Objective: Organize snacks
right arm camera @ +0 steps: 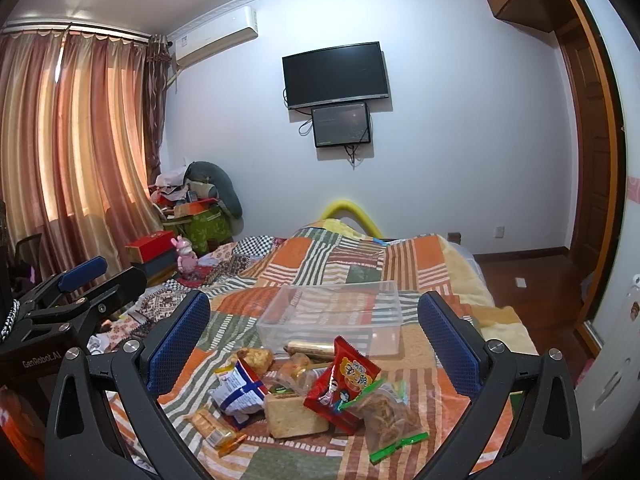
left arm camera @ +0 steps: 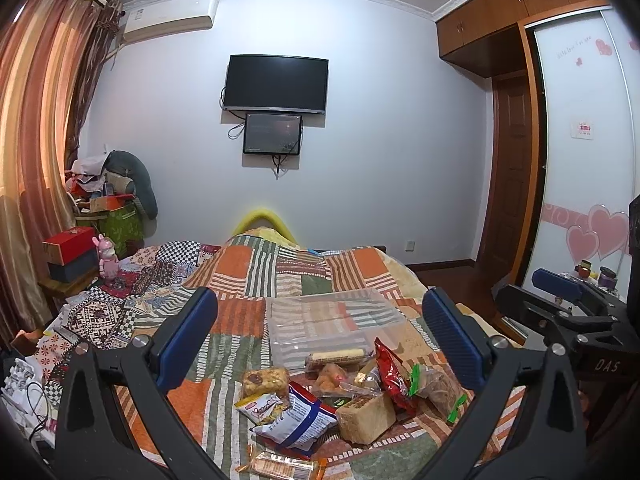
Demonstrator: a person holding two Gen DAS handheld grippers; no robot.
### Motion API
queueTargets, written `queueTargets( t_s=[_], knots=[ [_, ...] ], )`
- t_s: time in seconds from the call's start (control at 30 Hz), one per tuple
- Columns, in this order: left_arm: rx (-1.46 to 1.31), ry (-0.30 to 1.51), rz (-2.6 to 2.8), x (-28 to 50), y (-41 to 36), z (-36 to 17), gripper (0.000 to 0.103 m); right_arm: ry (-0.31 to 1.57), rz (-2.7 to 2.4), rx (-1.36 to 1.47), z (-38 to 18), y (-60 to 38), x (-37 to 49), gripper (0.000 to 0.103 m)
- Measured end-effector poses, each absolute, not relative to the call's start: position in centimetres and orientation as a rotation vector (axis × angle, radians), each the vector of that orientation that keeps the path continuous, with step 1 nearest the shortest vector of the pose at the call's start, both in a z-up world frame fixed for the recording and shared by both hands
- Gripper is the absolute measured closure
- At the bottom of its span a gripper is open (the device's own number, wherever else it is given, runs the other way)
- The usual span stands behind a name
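A pile of snack packets lies on the patchwork bed: a red packet [right arm camera: 340, 386], a blue-and-white bag [right arm camera: 236, 392], a tan cake block [right arm camera: 294, 416], a green-edged clear bag [right arm camera: 390, 414] and a wafer pack [right arm camera: 214, 428]. Behind them stands a clear plastic box [right arm camera: 332, 316], empty; it also shows in the left wrist view [left arm camera: 332, 320]. My left gripper [left arm camera: 320, 344] is open above the pile, with the blue-and-white bag [left arm camera: 296, 420] and red packet [left arm camera: 394, 380] below it. My right gripper [right arm camera: 314, 344] is open over the pile, holding nothing.
The bed's quilt [left arm camera: 280, 272] is rumpled at the left, with cloths and a pink toy [left arm camera: 107, 256] beside stacked boxes [left arm camera: 70, 254]. A wardrobe [left arm camera: 580, 160] and wooden floor lie to the right. Curtains [right arm camera: 80, 140] hang at the left.
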State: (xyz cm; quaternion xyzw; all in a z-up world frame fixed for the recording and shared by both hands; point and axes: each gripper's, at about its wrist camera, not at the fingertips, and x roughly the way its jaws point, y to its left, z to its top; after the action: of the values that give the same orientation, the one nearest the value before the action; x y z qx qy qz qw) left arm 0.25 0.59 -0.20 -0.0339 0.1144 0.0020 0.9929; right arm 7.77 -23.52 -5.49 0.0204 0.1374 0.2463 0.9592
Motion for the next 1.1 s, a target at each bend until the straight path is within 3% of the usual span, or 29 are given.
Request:
queueTargets(
  t_s=[1.1],
  knots=[
    [-0.074, 0.262, 0.011, 1.2, 1.0, -1.0, 0.0, 0.325, 0.504, 0.043, -6.5, -23.7, 8.8, 0.0]
  ],
)
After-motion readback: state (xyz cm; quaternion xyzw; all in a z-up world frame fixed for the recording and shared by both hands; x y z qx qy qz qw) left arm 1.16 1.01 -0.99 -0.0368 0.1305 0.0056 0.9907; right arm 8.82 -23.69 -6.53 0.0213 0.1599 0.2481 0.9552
